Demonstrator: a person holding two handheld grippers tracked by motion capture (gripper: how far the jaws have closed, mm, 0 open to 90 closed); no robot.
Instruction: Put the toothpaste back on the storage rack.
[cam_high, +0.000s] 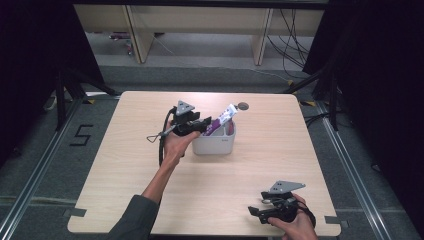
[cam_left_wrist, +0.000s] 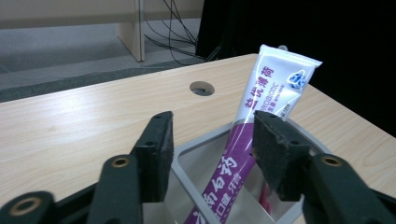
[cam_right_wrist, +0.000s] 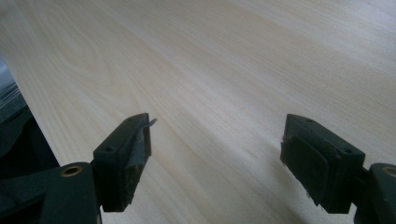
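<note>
One purple-and-white toothpaste tube (cam_left_wrist: 243, 154) leans in your grey plastic bin (cam_high: 215, 144), far centre; left gripper (cam_left_wrist: 212, 140) released around it, right gripper (cam_right_wrist: 215, 144) released, idle near right.

Light wood bench (cam_high: 210, 200) on grey floor (cam_high: 30, 150) — "5" floor marking (cam_high: 81, 135) at left. Black curtains (cam_high: 30, 50) flank both sides; pale wooden furniture (cam_high: 200, 25) behind, loose cables (cam_high: 292, 40) trailing.

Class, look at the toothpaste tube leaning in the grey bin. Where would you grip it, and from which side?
Probably grip the toothpaste tube at its flat crimped upper end, approaching from above the grey bin. That end sticks out over the rim, and its flat faces suit the left gripper, whose open jaws already straddle it.
</note>
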